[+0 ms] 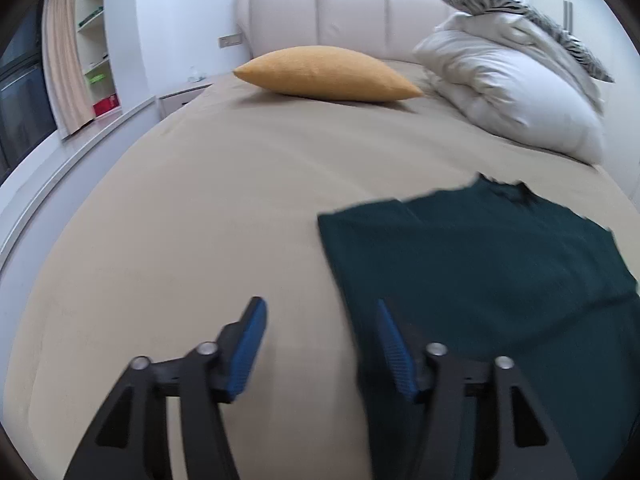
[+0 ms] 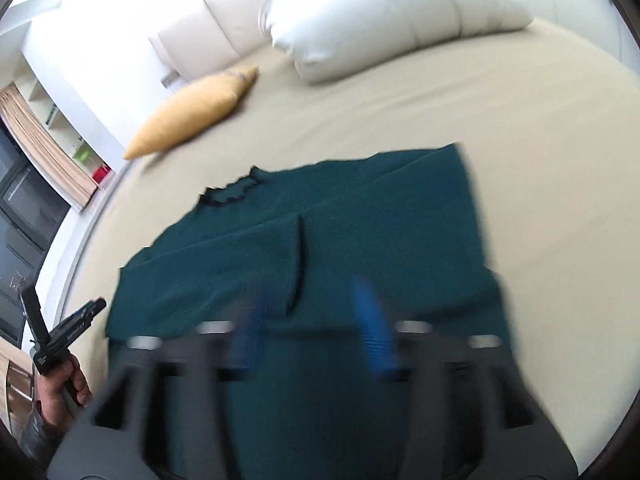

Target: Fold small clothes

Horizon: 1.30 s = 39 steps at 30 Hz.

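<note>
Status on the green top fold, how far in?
Done: dark green top lies spread on the beige bed, its sleeves apparently folded in over the body. In hand: nothing; left tool and right tool both open, empty, above the near end. Left: the lengthwise folds toward the collar.

We see matt green knit garment (image 2: 360, 216) on smooth tan bedsheet (image 1: 200, 200); beyond it, mustard woven cushion (image 1: 324, 74), glossy headboard (image 1: 344, 12).

Both grippers, left gripper (image 1: 320, 312) and right gripper (image 2: 312, 308), have black linkage arms with silver rivets and ribbed blue fingers (image 1: 250, 346); a bare-skinned hand (image 2: 64, 384) wears a dark sleeve.
</note>
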Tool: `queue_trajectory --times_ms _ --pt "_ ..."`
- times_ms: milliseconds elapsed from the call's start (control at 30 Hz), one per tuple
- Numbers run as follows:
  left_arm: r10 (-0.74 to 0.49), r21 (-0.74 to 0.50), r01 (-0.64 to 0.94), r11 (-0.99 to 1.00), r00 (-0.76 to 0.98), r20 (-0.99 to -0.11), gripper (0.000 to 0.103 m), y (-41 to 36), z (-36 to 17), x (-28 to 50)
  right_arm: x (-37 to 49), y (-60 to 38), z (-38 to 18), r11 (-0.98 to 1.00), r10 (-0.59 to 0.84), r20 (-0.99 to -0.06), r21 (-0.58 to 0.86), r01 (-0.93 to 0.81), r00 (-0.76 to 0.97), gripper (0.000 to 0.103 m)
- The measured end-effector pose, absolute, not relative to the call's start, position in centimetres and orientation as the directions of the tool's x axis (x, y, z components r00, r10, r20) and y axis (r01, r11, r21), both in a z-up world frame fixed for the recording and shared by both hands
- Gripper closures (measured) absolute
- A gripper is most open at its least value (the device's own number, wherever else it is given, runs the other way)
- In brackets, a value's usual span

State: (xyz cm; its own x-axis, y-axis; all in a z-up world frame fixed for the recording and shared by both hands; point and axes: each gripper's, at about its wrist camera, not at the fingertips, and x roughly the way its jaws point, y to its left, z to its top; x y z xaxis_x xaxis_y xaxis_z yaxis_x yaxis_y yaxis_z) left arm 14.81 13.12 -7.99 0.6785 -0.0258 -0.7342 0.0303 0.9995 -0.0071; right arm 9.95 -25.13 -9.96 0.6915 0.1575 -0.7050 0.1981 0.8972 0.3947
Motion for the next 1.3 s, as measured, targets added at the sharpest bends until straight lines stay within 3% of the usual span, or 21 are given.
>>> queue_trajectory --times_ms 67,167,300,433,667,1000,1267,1300 --pt "-0.075 -0.041 0.066 0.997 0.663 -0.745 0.032 13.6 -7.7 11.4 5.9 -26.1 -8.5 0.895 0.150 -0.668 0.406 0.187 0.729 0.027" --pt "-0.197 -0.158 0.118 0.980 0.593 -0.781 0.032 14.2 -8.3 6.6 0.1 -27.9 -8.2 0.898 0.174 -0.709 0.399 0.185 0.684 0.027" --pt "-0.362 -0.341 0.135 0.930 0.484 -0.797 0.032 14.5 -9.7 0.8 -7.0 -30.5 -9.7 0.882 0.176 -0.773 0.400 0.252 0.610 0.036" --pt "-0.438 -0.426 0.122 0.896 0.398 -0.806 0.032 13.8 -10.9 -3.6 -12.8 -32.8 -10.9 0.822 0.228 -0.769 0.481 0.306 0.598 0.045" --pt "-0.485 -0.501 0.056 0.864 0.360 -0.797 0.032 15.1 -11.3 -8.0 -17.3 -33.2 -13.1 0.793 0.297 -0.768 0.529 0.301 0.568 0.053" --pt "-0.584 -0.627 -0.037 0.778 0.324 -0.744 0.033 16.8 -14.4 -9.8 -18.0 -31.9 -14.2 0.778 0.353 -0.745 0.570 0.265 0.565 0.054" --pt "-0.598 -0.623 -0.001 0.782 0.279 -0.751 0.034 15.7 -14.3 -9.6 -18.7 -32.1 -13.5 0.783 0.348 -0.757 0.559 0.272 0.553 0.054" --pt "-0.602 -0.624 0.002 0.781 0.269 -0.752 0.040 15.5 -14.4 -9.6 -18.3 -32.0 -13.5 0.786 0.352 -0.757 0.558 0.266 0.550 0.054"
